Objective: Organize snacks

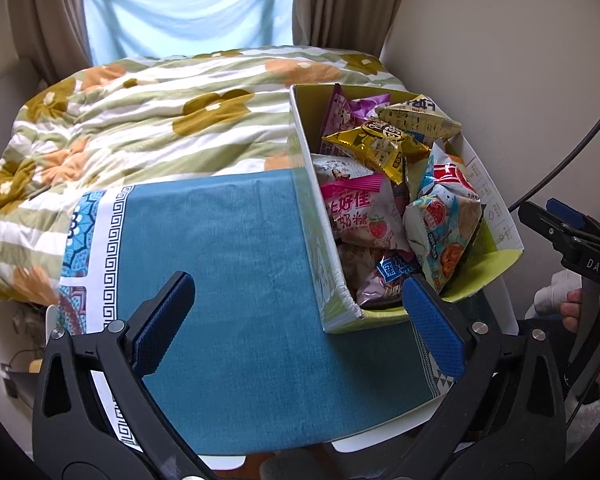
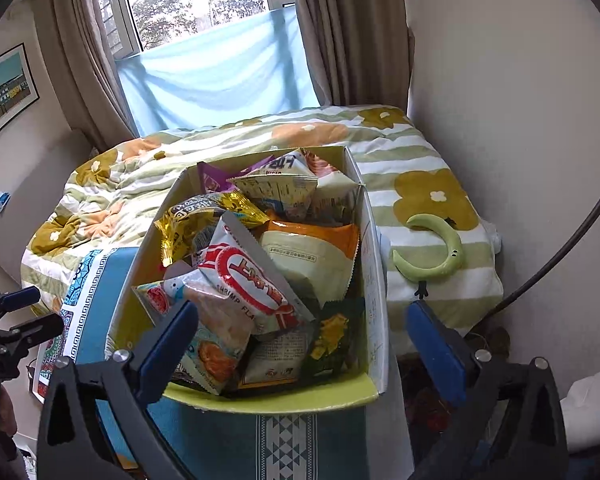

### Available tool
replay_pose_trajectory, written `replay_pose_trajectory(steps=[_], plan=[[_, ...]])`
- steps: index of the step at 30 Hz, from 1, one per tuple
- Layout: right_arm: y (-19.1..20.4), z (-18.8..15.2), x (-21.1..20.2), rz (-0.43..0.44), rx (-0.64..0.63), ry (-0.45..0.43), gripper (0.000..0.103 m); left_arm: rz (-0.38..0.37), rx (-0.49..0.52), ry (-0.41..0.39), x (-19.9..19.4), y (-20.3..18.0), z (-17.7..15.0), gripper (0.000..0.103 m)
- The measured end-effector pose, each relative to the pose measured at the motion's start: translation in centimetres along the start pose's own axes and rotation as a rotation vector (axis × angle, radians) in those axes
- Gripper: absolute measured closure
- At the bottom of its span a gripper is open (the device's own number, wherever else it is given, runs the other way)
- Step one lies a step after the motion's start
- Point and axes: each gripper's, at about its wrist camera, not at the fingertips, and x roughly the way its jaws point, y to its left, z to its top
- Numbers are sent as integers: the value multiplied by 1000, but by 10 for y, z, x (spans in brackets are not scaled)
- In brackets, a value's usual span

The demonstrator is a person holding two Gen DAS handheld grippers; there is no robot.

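Bedroom corner: window with brown curtains and a blue sheet across the lower pane, a bed under a flowered quilt, and in front of it a small counter draped in a teal cloth.

The box stands at the right side of the counter, open-topped, its far end toward the bed. The snacks are heaped in it, bags lying every way and overlapping: a red-and-white shrimp bag on top, a gold bag behind it, a pink strawberry bag along the left wall. The teal cloth beside the box is bare. My reading: all snacks sit in the box, which fits a finished gathering-up as well as a jumble waiting to be sorted out onto the cloth. I can't tell which.

My left gripper hangs over the cloth, fingers spread wide, holding nothing, touching nothing.

My right gripper is poised over the near end of the box, fingers equally wide, empty; the left finger overlaps a bag's edge in view, contact uncertain.

A green crescent toy lies on the quilt right of the box.
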Motion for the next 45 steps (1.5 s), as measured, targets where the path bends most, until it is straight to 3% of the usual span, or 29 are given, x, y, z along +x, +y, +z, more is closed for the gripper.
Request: replay_pose_trajectory(steps=[6,13,20,27,32,45], plan=[[27,-8,-32,-21,-8,-45,0,4,34,-69,-42,18,-13,0],[83,-14,-94,-11,-35,-150,0,91,35,-187,-122,41,-28,0],[133,-35,-162,-33,-60,-249,0,203,22,-328,-198,49,-67,0],[167,-66,-195,-90,-105,-255,0,203,28,-450,-251,46,-106,0],[175,-85,-203,-92,-89,-247,1,205,39,-470,-265,45,-119,0],[180,-86,-214,-118,-79,-279,1,189,22,-455,-257,45,-117,0]])
